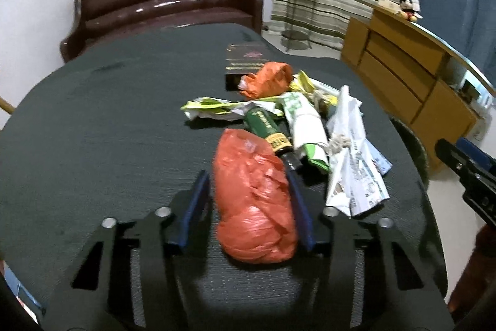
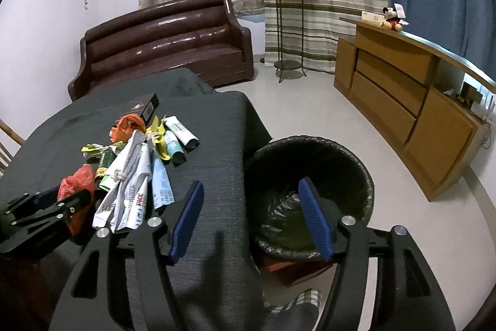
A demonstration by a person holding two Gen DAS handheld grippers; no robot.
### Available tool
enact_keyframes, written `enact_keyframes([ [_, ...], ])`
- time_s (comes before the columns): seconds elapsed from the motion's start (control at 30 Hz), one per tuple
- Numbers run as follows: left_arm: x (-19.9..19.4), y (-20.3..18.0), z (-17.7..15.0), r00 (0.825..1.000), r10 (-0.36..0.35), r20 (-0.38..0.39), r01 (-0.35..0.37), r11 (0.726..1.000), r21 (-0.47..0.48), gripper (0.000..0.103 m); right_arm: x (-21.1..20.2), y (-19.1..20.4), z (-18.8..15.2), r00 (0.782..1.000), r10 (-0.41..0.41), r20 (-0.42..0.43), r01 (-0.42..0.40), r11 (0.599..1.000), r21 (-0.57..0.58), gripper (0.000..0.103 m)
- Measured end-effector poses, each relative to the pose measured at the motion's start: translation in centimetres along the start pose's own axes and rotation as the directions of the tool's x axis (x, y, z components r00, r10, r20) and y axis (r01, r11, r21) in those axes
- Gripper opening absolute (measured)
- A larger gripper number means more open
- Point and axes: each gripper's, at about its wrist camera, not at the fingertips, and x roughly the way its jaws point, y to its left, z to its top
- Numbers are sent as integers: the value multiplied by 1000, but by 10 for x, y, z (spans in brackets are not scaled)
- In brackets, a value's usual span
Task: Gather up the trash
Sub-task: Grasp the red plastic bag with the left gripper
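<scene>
My left gripper (image 1: 249,185) has its blue pads on both sides of a crumpled red plastic bag (image 1: 254,200) lying on the dark table (image 1: 102,120); it shows in the right wrist view (image 2: 76,185) too. Beyond it lies a pile: a green tube (image 1: 266,126), white printed wrappers (image 1: 353,176), a green-white packet (image 1: 307,126) and an orange bag (image 1: 268,79). My right gripper (image 2: 251,191) is open and empty, over the table edge beside a bin lined with a black bag (image 2: 310,191).
A dark flat box (image 1: 245,61) lies behind the pile. A brown sofa (image 2: 167,42) stands past the table. A plant stand (image 2: 286,20) and a wooden sideboard (image 2: 409,114) stand at the right. The floor (image 2: 310,107) is pale.
</scene>
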Motion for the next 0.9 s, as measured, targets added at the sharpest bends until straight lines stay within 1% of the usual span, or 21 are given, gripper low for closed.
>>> enact_keyframes([
  [0.13,-3,2,3,1000,-20,1,20,1000,-7,37,1,7,2,1000,19,-2,-19,1000,-1,66],
  [0.2,-4,4,4,1000,-11,3,11,1000,-5,37,2,13,3,999,32,-3,-32,999,-6,67],
  [0.6,-19,55,10,995,99,22,-98,994,-38,37,8,65,14,994,110,-14,-111,991,-71,67],
  [0.63,-20,62,10,994,110,22,-109,993,-45,37,8,70,15,993,117,-15,-118,990,-77,65],
  [0.7,-22,68,11,993,119,23,-117,992,-54,37,9,78,16,990,138,-21,-139,986,-88,55],
  [0.8,-24,77,13,990,138,32,-136,989,-56,37,13,93,13,985,165,-49,-169,979,-113,51],
  [0.9,-25,84,15,989,146,37,-144,988,-57,37,19,101,11,983,170,-76,-179,976,-128,41],
])
